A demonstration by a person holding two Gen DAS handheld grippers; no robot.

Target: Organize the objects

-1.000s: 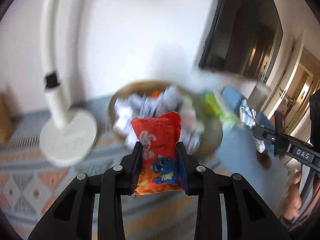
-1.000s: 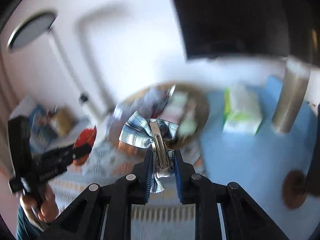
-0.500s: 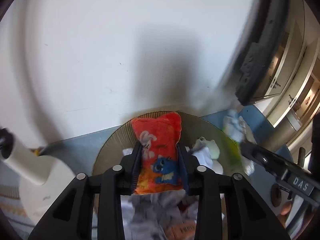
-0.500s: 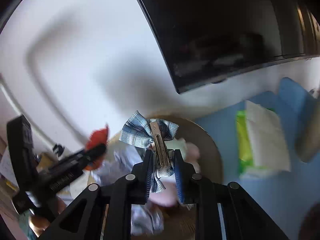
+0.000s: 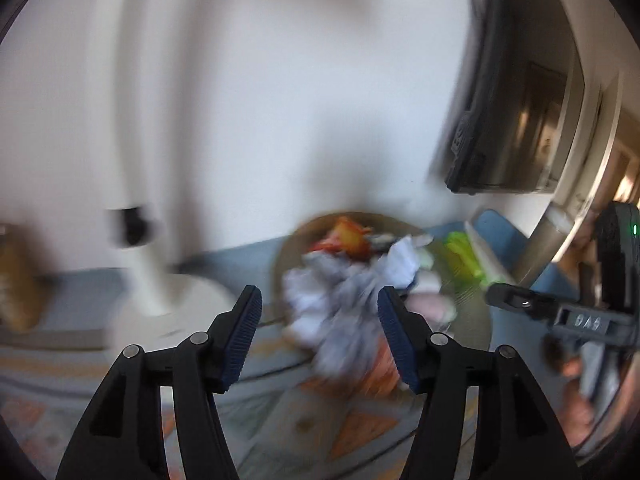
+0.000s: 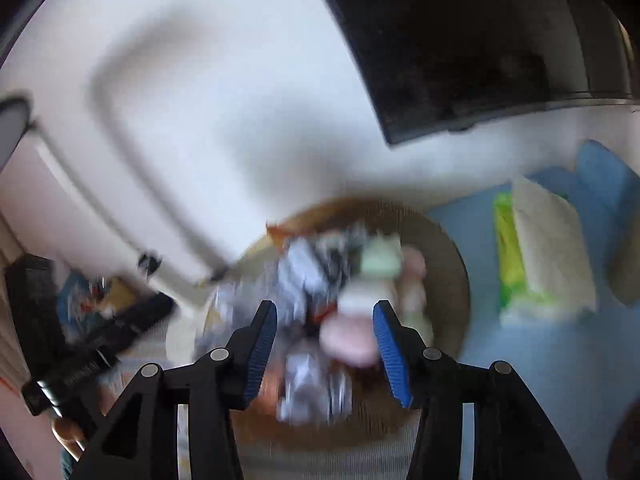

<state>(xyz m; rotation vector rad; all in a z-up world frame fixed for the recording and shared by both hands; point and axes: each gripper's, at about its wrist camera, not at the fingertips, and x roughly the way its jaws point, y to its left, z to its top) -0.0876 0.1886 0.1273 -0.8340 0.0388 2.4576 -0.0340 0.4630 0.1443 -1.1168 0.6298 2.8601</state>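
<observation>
My left gripper (image 5: 320,340) and right gripper (image 6: 324,346) have both just been opening; jaws stand spread, nothing between the pads. The basket (image 6: 452,264), frame centre, holds the blurred heap of packets (image 5: 340,296). Judged light, soft, crinkly, slippery; pinch across a flat edge.

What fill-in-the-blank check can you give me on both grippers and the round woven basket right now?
1. Nothing sits between the fingers of the left gripper, so it is ____.
2. The right gripper is likewise ____.
3. The red-orange snack packet lies in the round woven ____.
4. The green tissue pack rests on the ____ mat.

Missing words: open; open; basket; blue
</observation>
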